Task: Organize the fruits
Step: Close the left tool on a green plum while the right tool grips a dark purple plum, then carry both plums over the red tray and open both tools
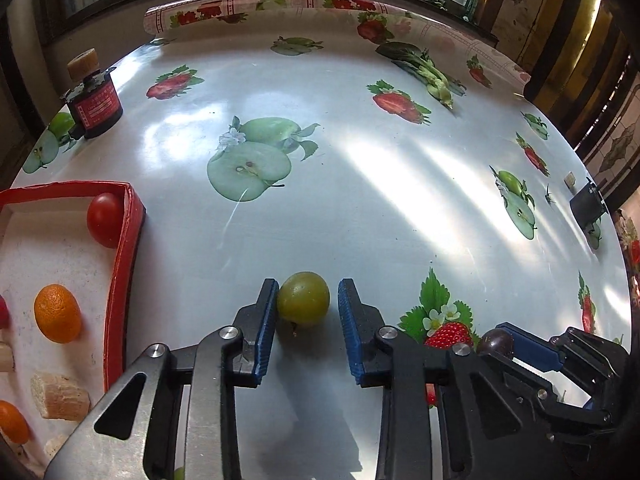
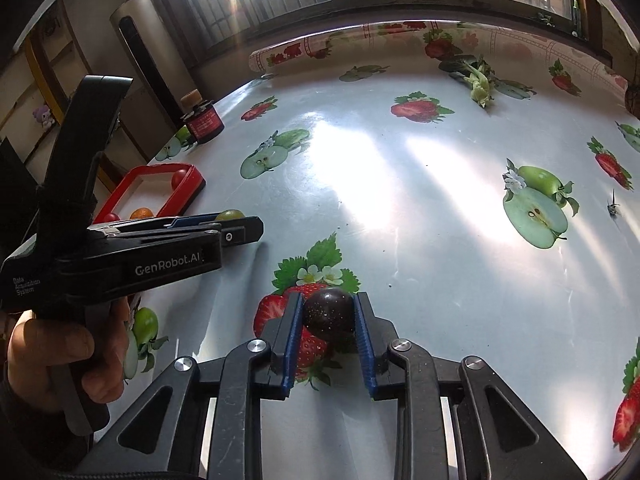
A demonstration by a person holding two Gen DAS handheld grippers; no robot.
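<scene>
A green grape point(image 1: 304, 299) lies on the table between the fingers of my left gripper point(image 1: 307, 300). The left pad touches it and the right pad stands a little apart, so the jaws are open around it. My right gripper point(image 2: 328, 314) is shut on a dark purple grape point(image 2: 329, 313) just above the tablecloth; it also shows in the left wrist view point(image 1: 497, 343). A red-rimmed tray point(image 1: 124, 248) at the left holds a red tomato point(image 1: 105, 220), an orange kumquat point(image 1: 57, 313) and pale food pieces point(image 1: 60, 396). The left gripper shows in the right wrist view point(image 2: 240, 226).
A dark jar with a red label and cork point(image 1: 94, 100) stands at the far left. A leafy green vegetable point(image 1: 424, 70) lies at the far side. A small black object point(image 1: 586, 204) sits near the right table edge. The tablecloth point(image 1: 360, 200) is glossy with printed fruit.
</scene>
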